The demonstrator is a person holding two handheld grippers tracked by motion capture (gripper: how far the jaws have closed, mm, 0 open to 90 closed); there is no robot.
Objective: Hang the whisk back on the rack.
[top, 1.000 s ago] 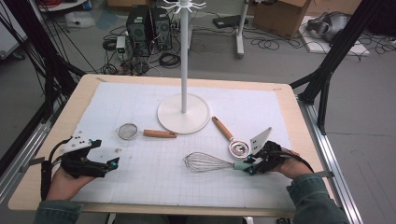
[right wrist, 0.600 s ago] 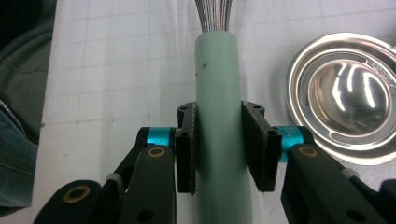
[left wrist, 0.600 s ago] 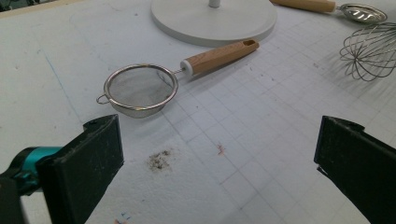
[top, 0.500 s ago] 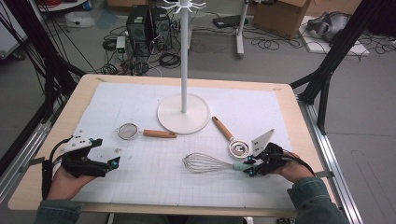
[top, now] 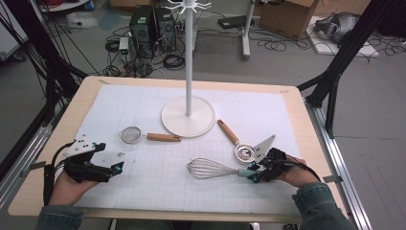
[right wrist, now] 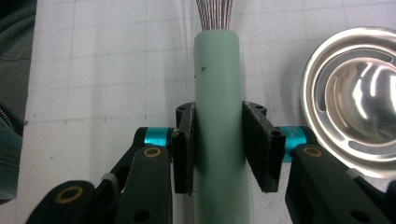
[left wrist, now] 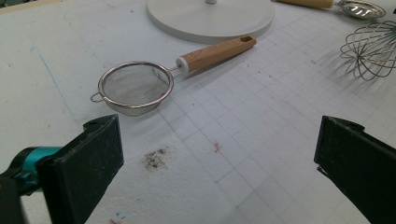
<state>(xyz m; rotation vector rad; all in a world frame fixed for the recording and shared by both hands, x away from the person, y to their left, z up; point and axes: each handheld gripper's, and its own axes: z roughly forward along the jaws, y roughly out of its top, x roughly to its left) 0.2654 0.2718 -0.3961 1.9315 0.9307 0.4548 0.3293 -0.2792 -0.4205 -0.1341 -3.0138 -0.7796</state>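
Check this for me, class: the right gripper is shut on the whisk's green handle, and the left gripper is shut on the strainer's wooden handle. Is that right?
Not quite. The left gripper is open, short of the strainer, as the left gripper view shows. The right gripper is indeed shut on the whisk handle.

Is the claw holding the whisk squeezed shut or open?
Shut. The right claw has both black jaws pressed against the whisk's pale green handle, one on each side.
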